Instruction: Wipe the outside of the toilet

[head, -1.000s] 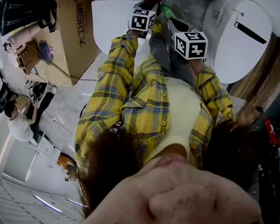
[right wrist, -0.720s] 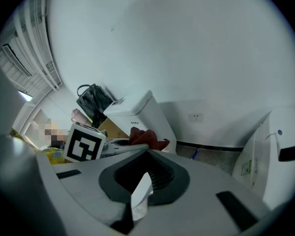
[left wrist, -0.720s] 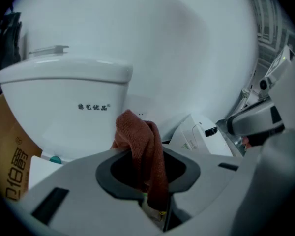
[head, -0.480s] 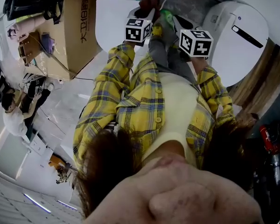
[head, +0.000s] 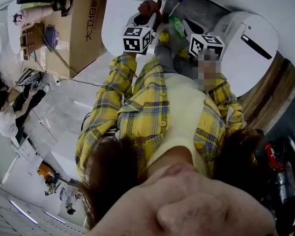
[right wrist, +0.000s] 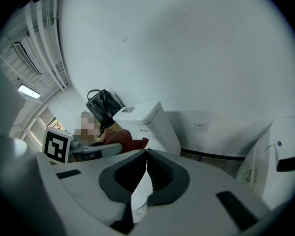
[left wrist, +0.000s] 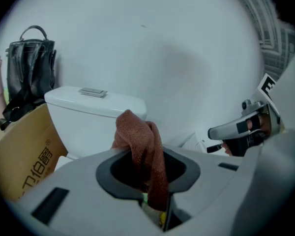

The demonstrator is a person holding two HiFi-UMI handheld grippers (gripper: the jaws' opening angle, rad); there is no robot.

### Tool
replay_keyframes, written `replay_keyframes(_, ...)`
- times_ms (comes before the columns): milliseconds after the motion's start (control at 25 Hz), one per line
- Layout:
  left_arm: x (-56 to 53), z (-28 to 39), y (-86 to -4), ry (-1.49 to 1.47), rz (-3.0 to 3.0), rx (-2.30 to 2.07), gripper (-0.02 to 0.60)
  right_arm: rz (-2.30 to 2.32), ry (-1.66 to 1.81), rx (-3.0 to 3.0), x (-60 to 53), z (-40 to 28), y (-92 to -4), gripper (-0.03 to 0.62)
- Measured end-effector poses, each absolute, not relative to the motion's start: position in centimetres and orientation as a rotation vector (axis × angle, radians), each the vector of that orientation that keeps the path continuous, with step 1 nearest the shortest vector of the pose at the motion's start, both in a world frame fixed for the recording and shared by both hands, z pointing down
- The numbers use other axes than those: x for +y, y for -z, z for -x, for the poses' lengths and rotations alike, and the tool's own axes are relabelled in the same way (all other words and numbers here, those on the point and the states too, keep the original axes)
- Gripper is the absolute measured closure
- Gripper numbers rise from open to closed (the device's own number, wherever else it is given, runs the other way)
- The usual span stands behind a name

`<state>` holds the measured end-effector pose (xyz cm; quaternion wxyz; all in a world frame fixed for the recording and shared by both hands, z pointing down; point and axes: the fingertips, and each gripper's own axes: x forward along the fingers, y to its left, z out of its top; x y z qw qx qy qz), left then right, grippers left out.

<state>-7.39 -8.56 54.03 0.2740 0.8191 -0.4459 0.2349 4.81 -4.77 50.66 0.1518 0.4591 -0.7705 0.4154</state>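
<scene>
A white toilet (head: 115, 26) stands at the top left of the head view, its tank (left wrist: 93, 109) against the wall. My left gripper (head: 148, 14) is shut on a reddish-brown cloth (head: 147, 5) beside the toilet's right edge; the cloth (left wrist: 137, 141) bulges up out of the jaws of the left gripper (left wrist: 150, 178). My right gripper (head: 184, 27) is held just to the right, jaws pressed together with nothing between them. From the right gripper (right wrist: 146, 155) I see the toilet (right wrist: 147, 124) and the cloth (right wrist: 125, 144) ahead to the left.
A second white toilet (head: 246, 38) stands to the right. A cardboard box (head: 81, 28) sits left of the first toilet, with a black bag (left wrist: 27, 63) above it. A wall socket (right wrist: 201, 127) is low on the white wall. People sit far left.
My left gripper with the cloth has drifted a little left and lower, closer to the toilet. The right gripper has hardly moved. The head view has swung slightly.
</scene>
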Motion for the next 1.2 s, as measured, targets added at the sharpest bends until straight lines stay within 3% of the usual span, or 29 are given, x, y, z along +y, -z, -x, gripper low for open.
replay_keyframes(1200,-4.2,13.7,-46.5,-0.396,-2.087,-1.497,0.483,-1.223,-1.033,-2.376,-5.2,-1.3,-45.8,0.569)
